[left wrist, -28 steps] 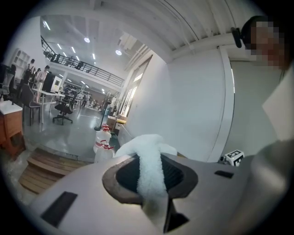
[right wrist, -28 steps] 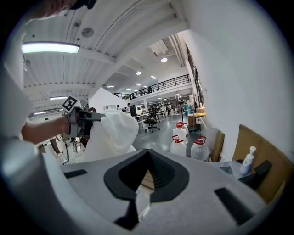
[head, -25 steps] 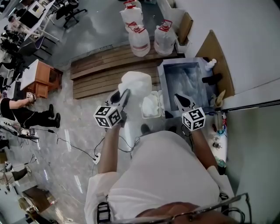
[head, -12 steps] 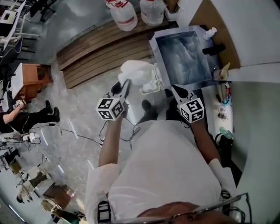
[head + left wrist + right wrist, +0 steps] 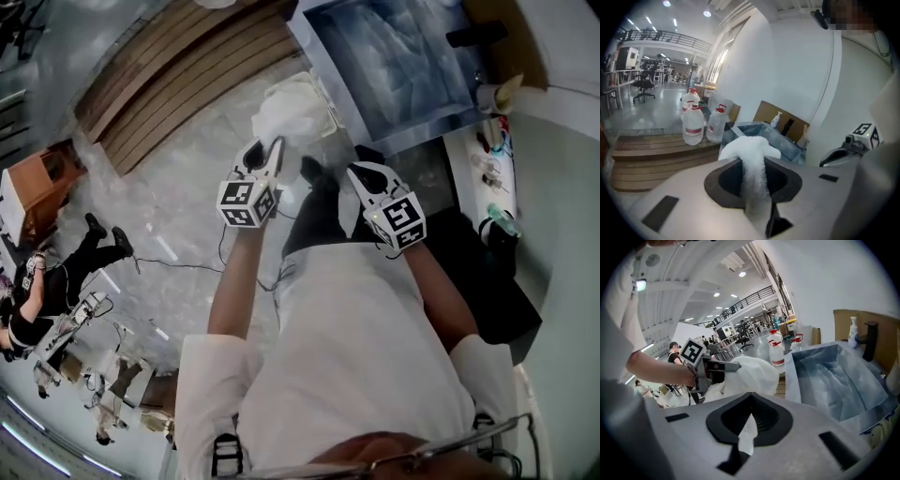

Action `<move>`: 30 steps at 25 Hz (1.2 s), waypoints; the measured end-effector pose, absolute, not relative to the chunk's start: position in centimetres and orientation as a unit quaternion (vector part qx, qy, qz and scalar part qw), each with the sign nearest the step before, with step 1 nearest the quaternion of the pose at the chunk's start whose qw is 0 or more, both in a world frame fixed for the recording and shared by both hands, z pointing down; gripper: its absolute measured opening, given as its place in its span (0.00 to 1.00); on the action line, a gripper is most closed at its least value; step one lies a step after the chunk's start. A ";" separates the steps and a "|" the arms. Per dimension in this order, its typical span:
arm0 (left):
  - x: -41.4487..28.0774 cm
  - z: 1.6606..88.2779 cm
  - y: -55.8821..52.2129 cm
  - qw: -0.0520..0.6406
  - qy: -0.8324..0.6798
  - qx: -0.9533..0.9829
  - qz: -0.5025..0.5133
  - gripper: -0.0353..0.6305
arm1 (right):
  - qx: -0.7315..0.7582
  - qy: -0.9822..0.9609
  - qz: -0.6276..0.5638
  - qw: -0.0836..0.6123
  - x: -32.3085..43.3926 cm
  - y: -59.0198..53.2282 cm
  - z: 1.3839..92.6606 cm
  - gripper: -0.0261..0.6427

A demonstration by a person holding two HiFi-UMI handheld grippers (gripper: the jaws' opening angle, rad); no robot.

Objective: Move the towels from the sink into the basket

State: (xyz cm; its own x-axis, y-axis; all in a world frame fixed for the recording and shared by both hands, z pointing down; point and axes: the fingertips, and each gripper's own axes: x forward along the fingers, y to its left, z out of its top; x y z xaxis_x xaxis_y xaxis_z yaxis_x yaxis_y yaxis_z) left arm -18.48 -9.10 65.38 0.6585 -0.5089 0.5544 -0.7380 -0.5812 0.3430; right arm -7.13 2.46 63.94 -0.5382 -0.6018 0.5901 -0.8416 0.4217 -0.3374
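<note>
Two narrow grips on white cloth: left gripper [image 5: 266, 150] clamps the bunched towel [image 5: 289, 108], right gripper [image 5: 364, 173] nips a corner, likely so we clear the sink [image 5: 424, 128] at 1 o'clock.

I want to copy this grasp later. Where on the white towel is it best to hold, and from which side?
Probably a bunched fold, not flat cloth. The left gripper pinches a narrow gathered strand of the towel, its bulk beyond the tips; the right gripper holds only a thin white corner. Come end-on, jaws across the strand.
</note>
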 end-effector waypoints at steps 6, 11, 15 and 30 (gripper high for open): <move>-17.8 77.0 -8.8 0.313 -0.339 0.854 0.239 0.18 | 0.425 -0.805 0.361 0.202 -11.9 3.7 71.8 0.04; -17.4 87.2 -10.6 0.340 -0.329 0.842 0.260 0.18 | 0.412 -0.796 0.389 0.212 -14.7 3.1 79.0 0.04; -17.3 95.5 -11.8 0.351 -0.330 0.827 0.289 0.18 | 0.405 -0.788 0.409 0.219 -15.4 3.3 84.4 0.04; -20.1 108.5 -8.8 0.385 -0.305 0.789 0.369 0.46 | 0.385 -0.783 0.432 0.229 -16.4 2.6 90.9 0.04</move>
State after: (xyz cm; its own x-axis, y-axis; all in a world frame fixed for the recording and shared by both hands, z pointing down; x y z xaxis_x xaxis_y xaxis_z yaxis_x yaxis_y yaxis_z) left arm -20.06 -8.81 108.47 0.5406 -0.1974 0.8178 -0.7659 -0.5176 0.3814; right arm -16.41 2.59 90.88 -0.5994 -0.4048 0.6905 -0.8000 0.3307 -0.5006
